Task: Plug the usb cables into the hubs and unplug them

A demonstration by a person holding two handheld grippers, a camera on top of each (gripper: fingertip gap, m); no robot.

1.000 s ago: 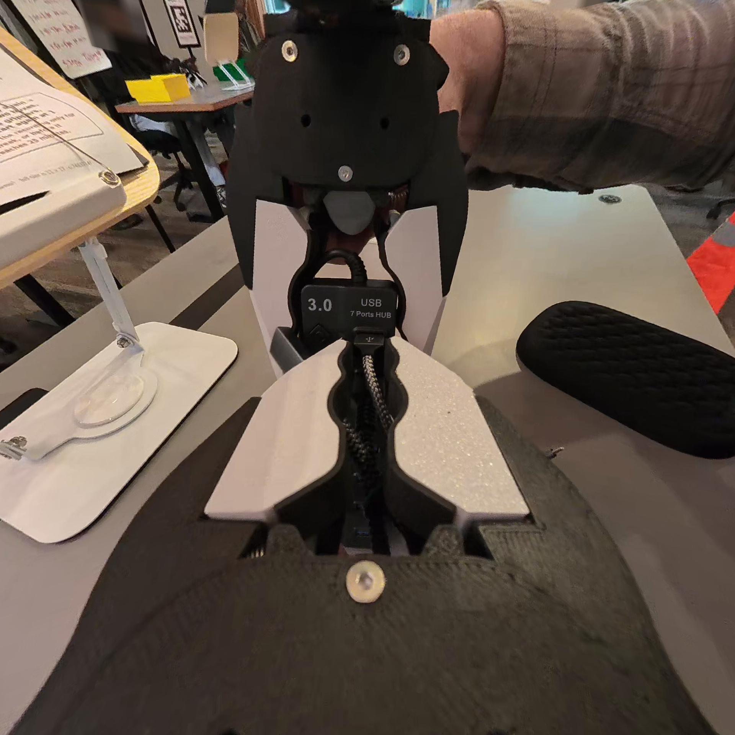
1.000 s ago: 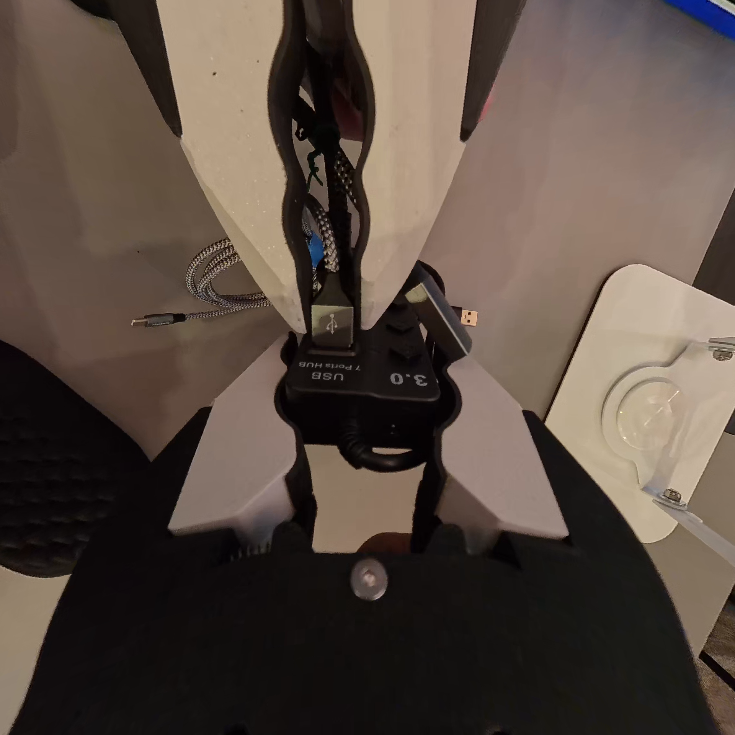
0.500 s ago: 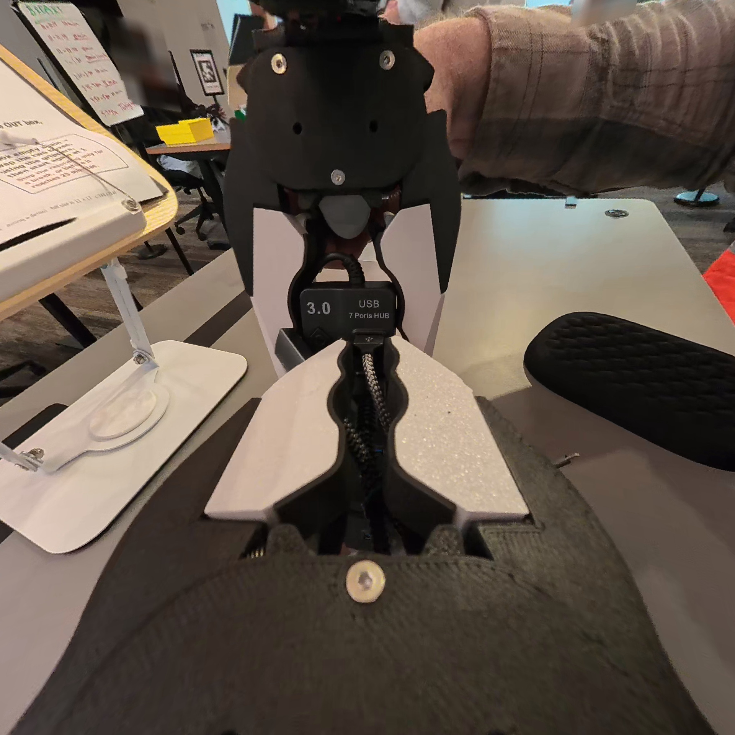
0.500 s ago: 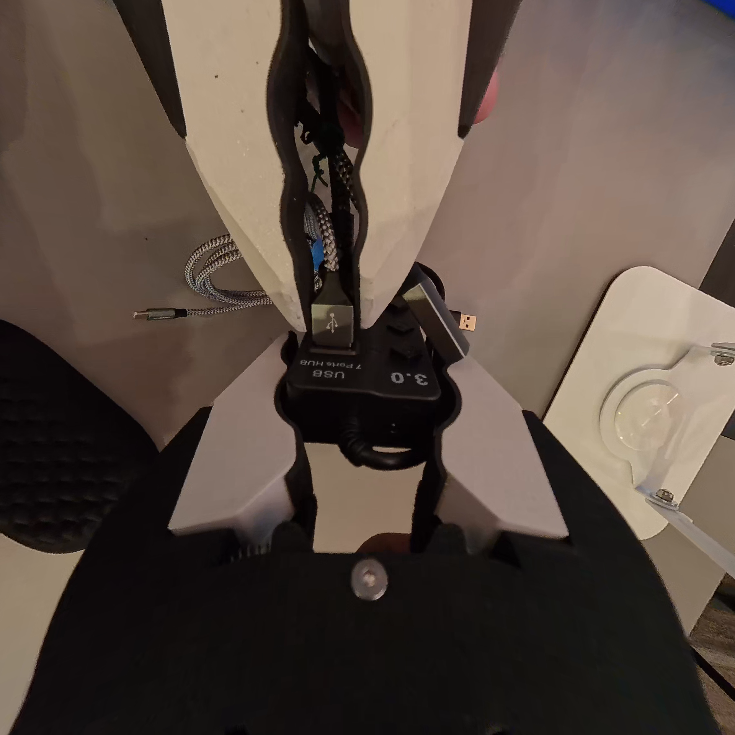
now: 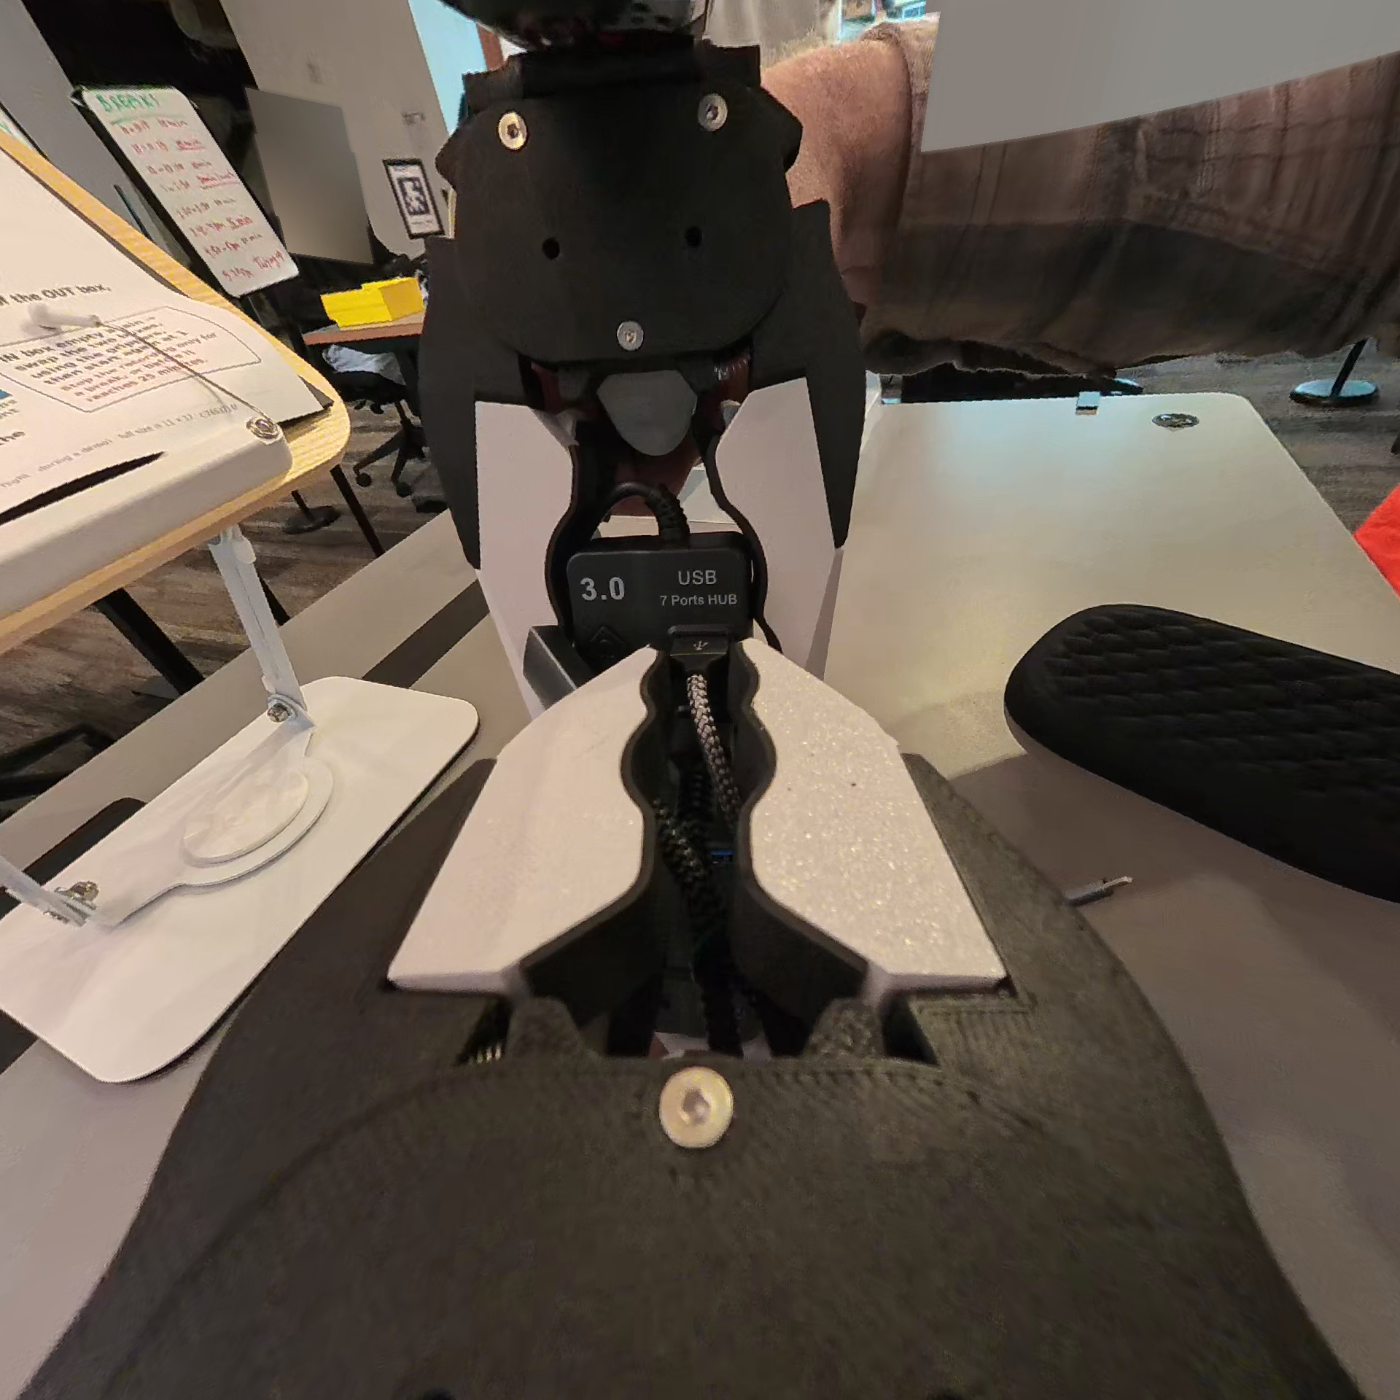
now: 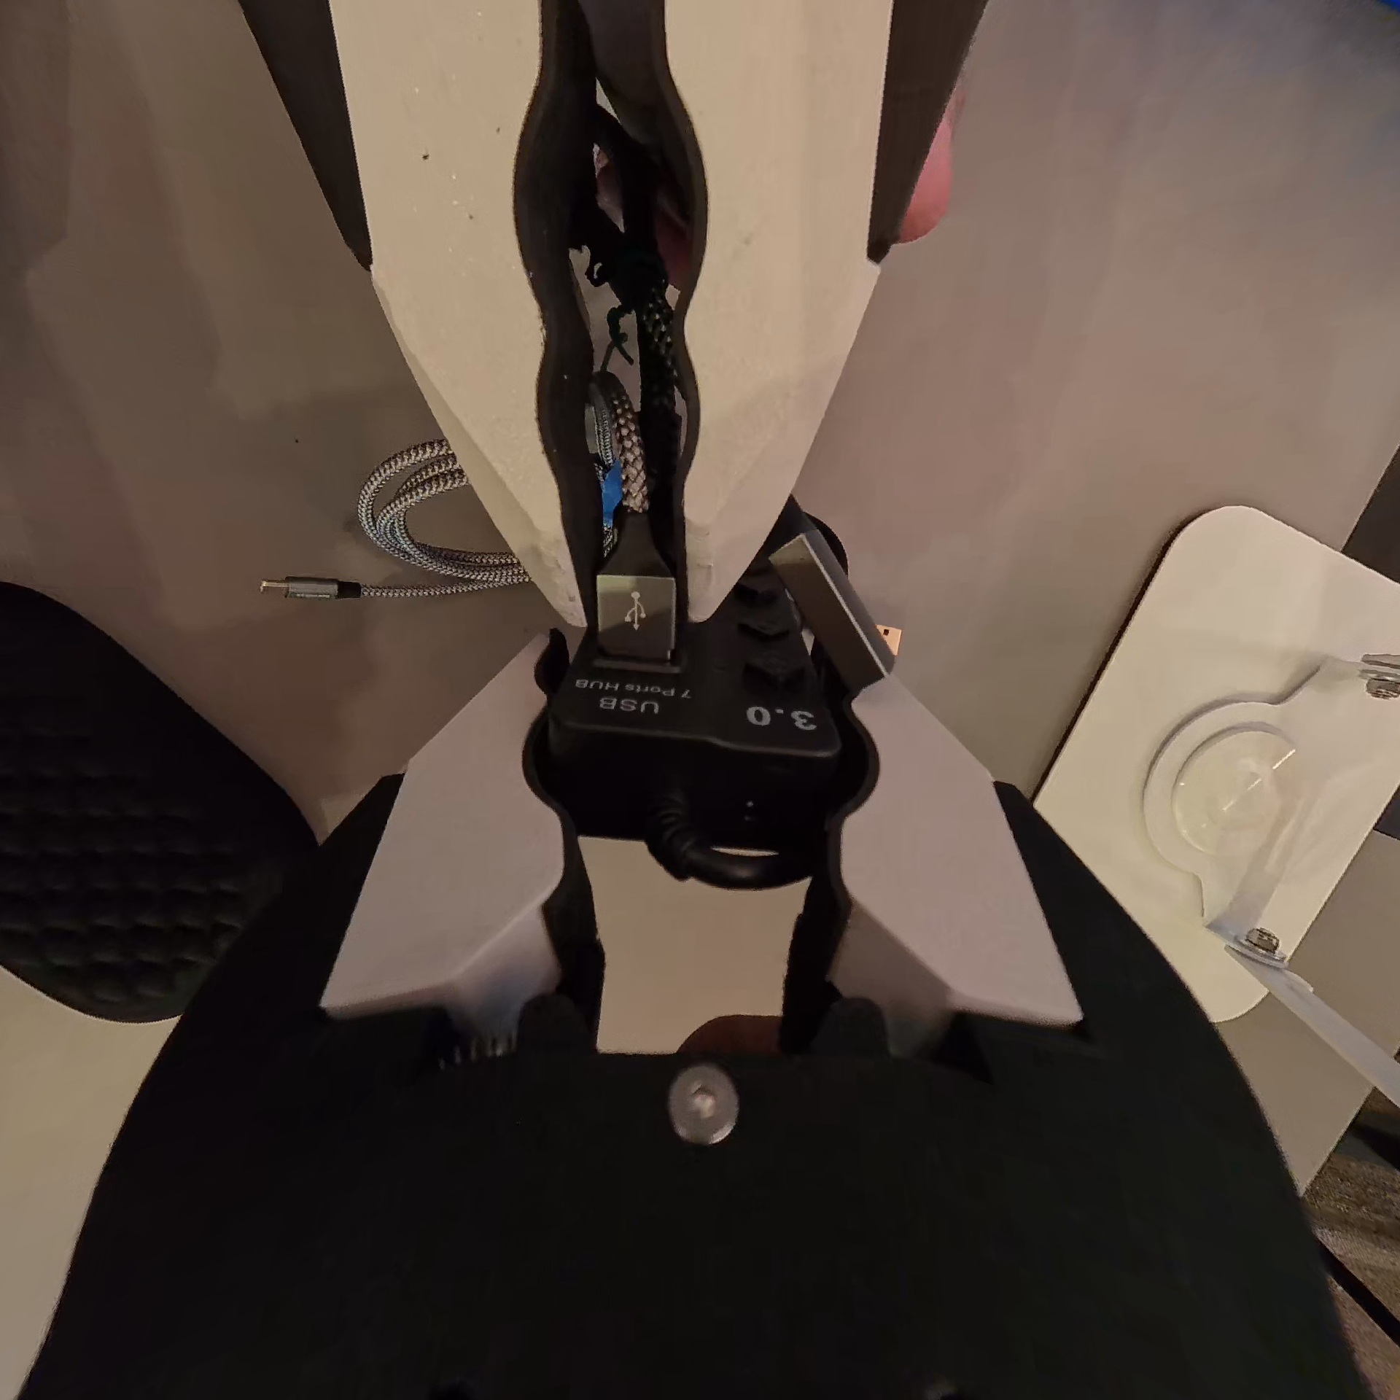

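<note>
**Plug seated in the hub, both grippers clamped**

Little has changed over the last second: the plug sits in the same port, and both grips are as they were. The left wrist view has tilted up a touch, so more of the far room shows, and the right wrist view is nearly unchanged.

The left gripper (image 5: 698, 667) is closed on the grey USB plug (image 6: 635, 615), its braided cable (image 5: 708, 765) running back between the fingers. The right gripper (image 6: 701, 727) faces it, jaws part open and clamped on the near end of the black hub (image 6: 693, 720), pinning it by its sides.

The hub is held above the grey table (image 5: 1060, 545), between the two grippers. It is a flat black bar with white lettering on top and a row of ports; the plug stands in the end port. A second, grey hub (image 6: 833, 606) lies just right of it, seemingly underneath. A loose braided cable (image 6: 424, 523) is coiled on the table to the left, near a black wrist rest (image 5: 1227, 727). A white stand (image 5: 227, 871) sits left.
</note>
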